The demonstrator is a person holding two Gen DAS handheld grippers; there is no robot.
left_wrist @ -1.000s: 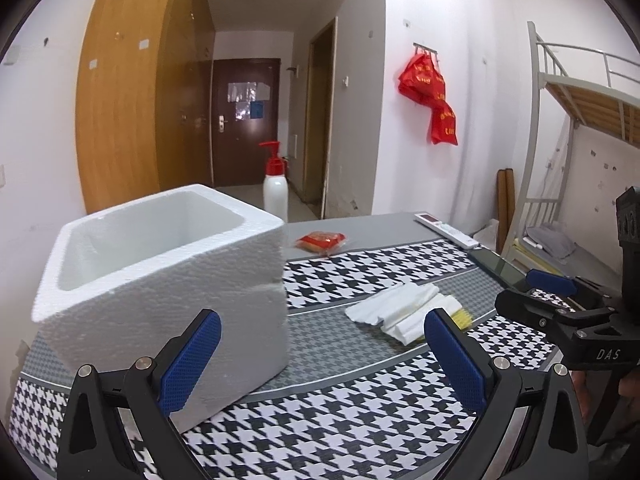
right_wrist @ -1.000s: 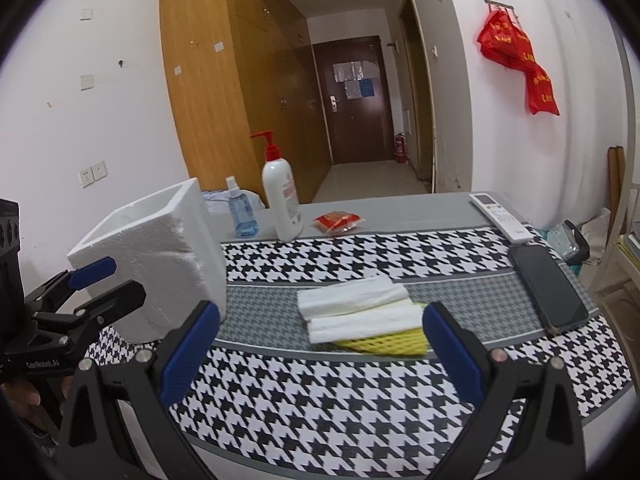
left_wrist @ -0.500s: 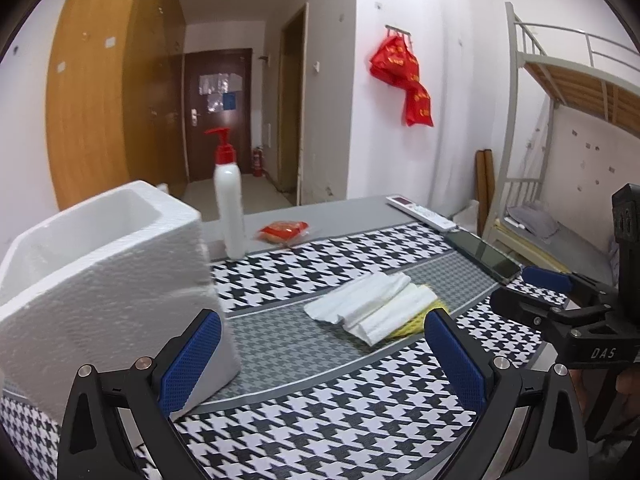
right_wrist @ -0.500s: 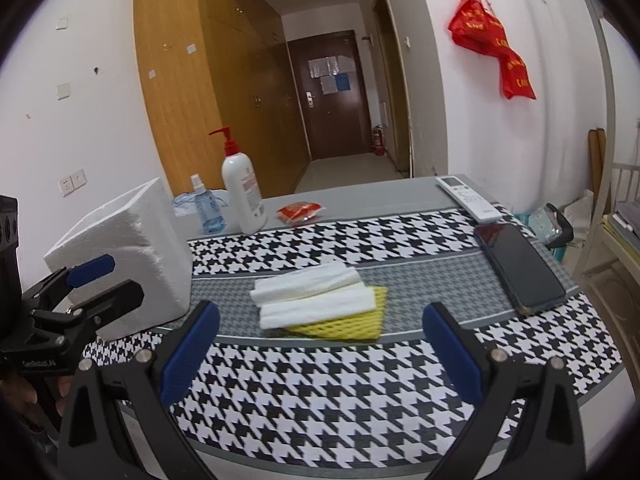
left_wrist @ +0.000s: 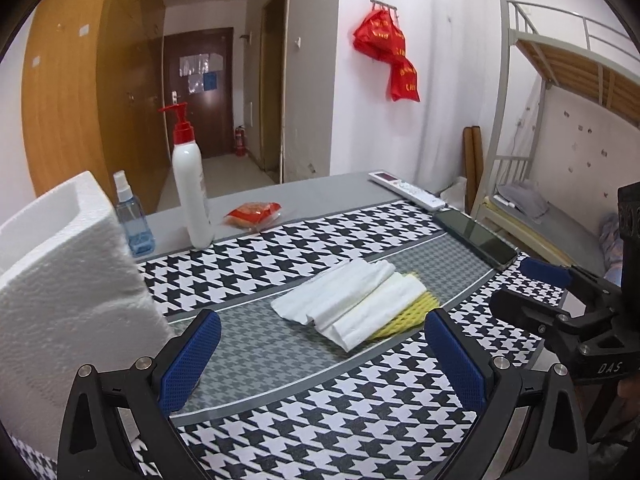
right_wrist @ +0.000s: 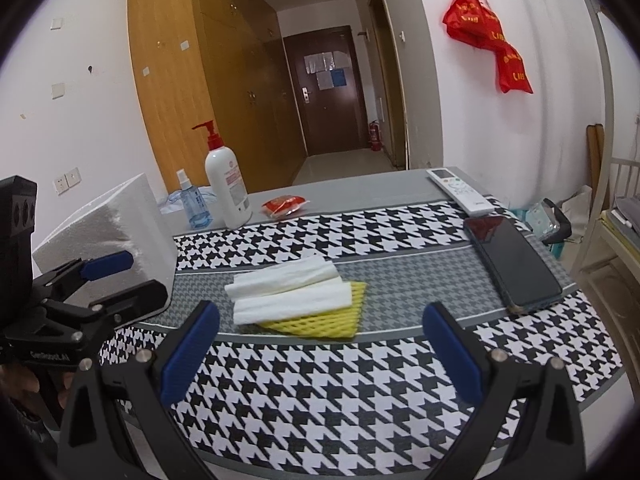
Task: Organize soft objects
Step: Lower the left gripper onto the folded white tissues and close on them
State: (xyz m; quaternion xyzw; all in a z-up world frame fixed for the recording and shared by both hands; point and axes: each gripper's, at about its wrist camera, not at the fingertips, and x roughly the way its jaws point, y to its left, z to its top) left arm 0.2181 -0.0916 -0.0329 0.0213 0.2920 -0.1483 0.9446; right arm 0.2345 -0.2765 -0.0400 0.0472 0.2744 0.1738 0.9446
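Note:
Two white foam sheets [left_wrist: 348, 300] [right_wrist: 288, 292] lie stacked on a yellow foam net [left_wrist: 404, 316] [right_wrist: 320, 320] in the middle of the houndstooth tablecloth. A white styrofoam box [left_wrist: 60, 292] [right_wrist: 108, 232] stands at the table's left. My left gripper [left_wrist: 320, 356] is open, hovering just short of the stack with nothing between its blue pads. My right gripper [right_wrist: 320, 352] is open too, near the front edge and facing the stack. Each gripper shows in the other's view: the right gripper [left_wrist: 532, 284] at the right edge, the left gripper [right_wrist: 116, 280] at the left.
A white pump bottle [left_wrist: 190, 184] [right_wrist: 226, 184] and a small blue spray bottle [left_wrist: 130, 216] [right_wrist: 192, 204] stand behind the box. A red snack packet [left_wrist: 254, 212] [right_wrist: 284, 204], a white remote [left_wrist: 406, 190] [right_wrist: 460, 190] and a dark phone [left_wrist: 476, 238] [right_wrist: 512, 264] lie on the table. A bunk bed [left_wrist: 560, 120] stands at right.
The left gripper has swung right, away from the styrofoam box and toward the foam stack. The right gripper has shifted slightly, the stack sitting more central. Both stayed open.

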